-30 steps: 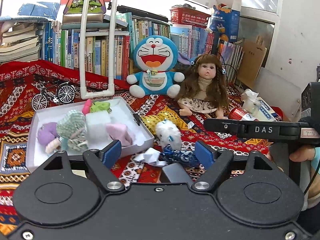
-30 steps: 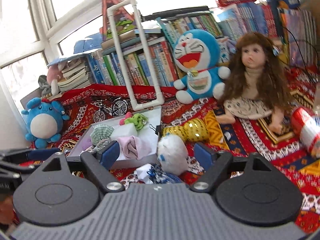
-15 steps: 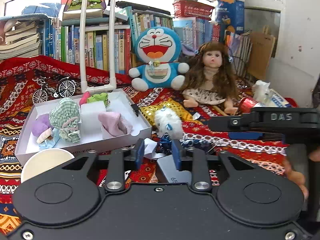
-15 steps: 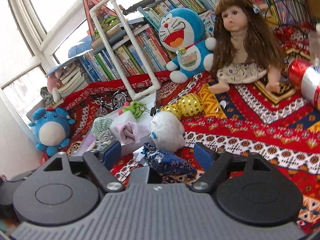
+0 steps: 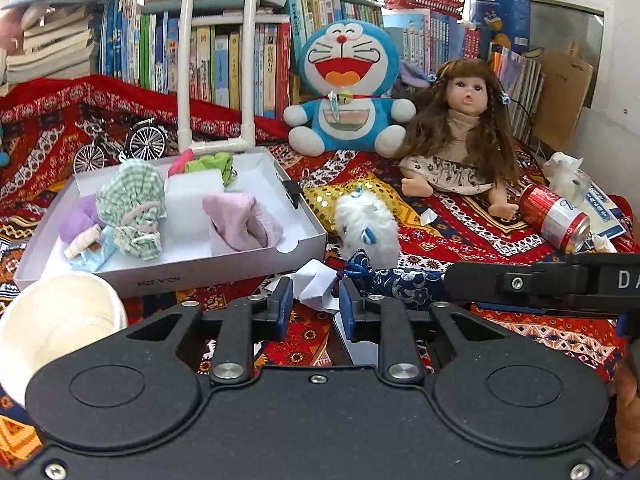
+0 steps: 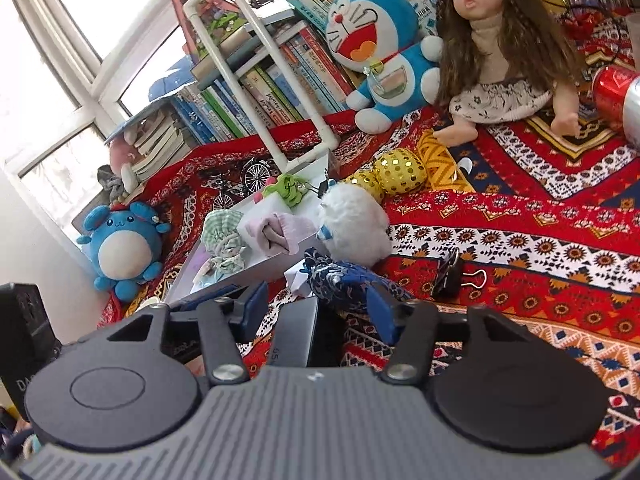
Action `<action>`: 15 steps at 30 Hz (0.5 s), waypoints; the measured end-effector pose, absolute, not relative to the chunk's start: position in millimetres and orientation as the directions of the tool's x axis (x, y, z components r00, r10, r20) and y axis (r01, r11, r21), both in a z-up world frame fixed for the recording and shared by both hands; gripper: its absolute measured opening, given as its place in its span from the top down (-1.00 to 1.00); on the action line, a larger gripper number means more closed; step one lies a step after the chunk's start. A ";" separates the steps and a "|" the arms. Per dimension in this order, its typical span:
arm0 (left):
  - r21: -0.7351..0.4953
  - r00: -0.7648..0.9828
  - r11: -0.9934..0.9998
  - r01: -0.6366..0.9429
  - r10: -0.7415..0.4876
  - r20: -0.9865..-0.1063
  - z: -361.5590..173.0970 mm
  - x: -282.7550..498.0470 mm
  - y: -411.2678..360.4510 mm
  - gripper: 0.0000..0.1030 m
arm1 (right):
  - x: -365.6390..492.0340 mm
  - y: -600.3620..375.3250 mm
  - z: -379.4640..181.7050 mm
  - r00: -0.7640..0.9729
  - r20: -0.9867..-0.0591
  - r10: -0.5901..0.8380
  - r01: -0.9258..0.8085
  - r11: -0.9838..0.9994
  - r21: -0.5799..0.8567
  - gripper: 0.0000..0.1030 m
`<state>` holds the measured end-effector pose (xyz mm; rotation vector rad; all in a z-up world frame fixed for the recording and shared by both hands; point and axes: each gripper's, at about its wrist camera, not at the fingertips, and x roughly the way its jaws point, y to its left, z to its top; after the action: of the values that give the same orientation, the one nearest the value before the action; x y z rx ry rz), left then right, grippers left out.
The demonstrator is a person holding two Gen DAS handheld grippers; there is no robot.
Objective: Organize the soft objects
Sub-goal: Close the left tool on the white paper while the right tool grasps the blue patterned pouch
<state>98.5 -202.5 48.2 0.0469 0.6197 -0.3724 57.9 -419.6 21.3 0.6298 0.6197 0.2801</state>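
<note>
At the left gripper [image 5: 314, 300]: drawn in to a narrow gap, blue pads [image 5: 282, 312] either side of a crumpled white paper scrap [image 5: 316, 282] on the patterned red cloth [image 5: 500, 240]; cannot tell whether pinching it or only flanking it.

At the right gripper [image 6: 318, 300]: closing, about half spread, with the dark blue brocade pouch [image 6: 344, 284] between the fingers, nearer the right one and not yet clamped.

Just beyond the pouch, touching it: a white fluffy toy [image 6: 352, 224], right of the white box [image 5: 224, 276]. Behind the toy, a gold sequin cushion [image 6: 400, 170]. Right of the pouch, lying apart on the cloth, a black binder clip [image 6: 448, 272].

In the box: a green checked pouch [image 5: 132, 200] at the left, a white foam block [image 5: 192, 204] in the middle, a pink cloth [image 5: 240, 220] at the right, a lime-green piece [image 5: 208, 162] at the far wall.

Near left of the box, a cream round thing [image 5: 56, 320].

Far side: a blue cat plush [image 5: 344, 92] sitting against a row of books [image 5: 224, 64], a long-haired doll [image 5: 460, 140] to its right, and a red can [image 5: 554, 216] on its side, further right.
</note>
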 end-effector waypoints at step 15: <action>-0.062 0.736 0.954 0.294 -0.267 -0.622 27.3 128.6 -213.8 0.35 | 79.6 -412.4 5.0 0.791 -0.505 0.347 0.026 0.805 0.593 -0.17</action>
<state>128.6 -213.8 27.3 0.0416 0.6771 -0.3084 79.6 -412.4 5.0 0.6203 0.6441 0.1854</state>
